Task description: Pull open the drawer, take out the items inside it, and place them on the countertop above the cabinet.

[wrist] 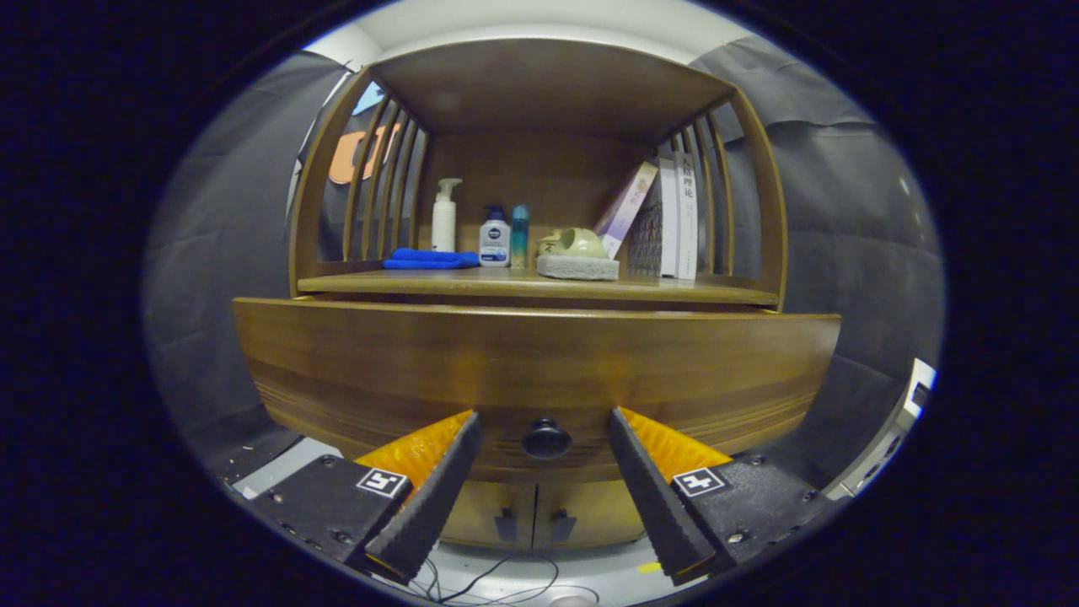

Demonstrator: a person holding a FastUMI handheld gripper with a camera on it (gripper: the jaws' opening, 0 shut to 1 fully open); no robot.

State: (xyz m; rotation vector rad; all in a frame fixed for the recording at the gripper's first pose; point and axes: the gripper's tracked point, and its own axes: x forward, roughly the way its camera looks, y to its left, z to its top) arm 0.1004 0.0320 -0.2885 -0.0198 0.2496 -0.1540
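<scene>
Dark cloth walls close round a brown wooden cabinet (539,371) with a slatted shelf. Its countertop (539,285) carries a folded blue cloth (430,259) at the left edge, bottles, a sponge at the middle and books leaning at the right. Below, the drawer (531,362) — smooth, grain-lined — shows its front only; how far out it stands I cannot tell. The gripper (544,440) stands open, fingers flanking the round dark knob (546,439) without touching — lined up, likely, to grasp it.

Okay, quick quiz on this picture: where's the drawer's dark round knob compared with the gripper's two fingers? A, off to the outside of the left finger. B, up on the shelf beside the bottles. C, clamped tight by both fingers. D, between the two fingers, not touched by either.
D: the knob sits on the closed drawer front, centred in the open gripper, with a gap on each side.
</scene>
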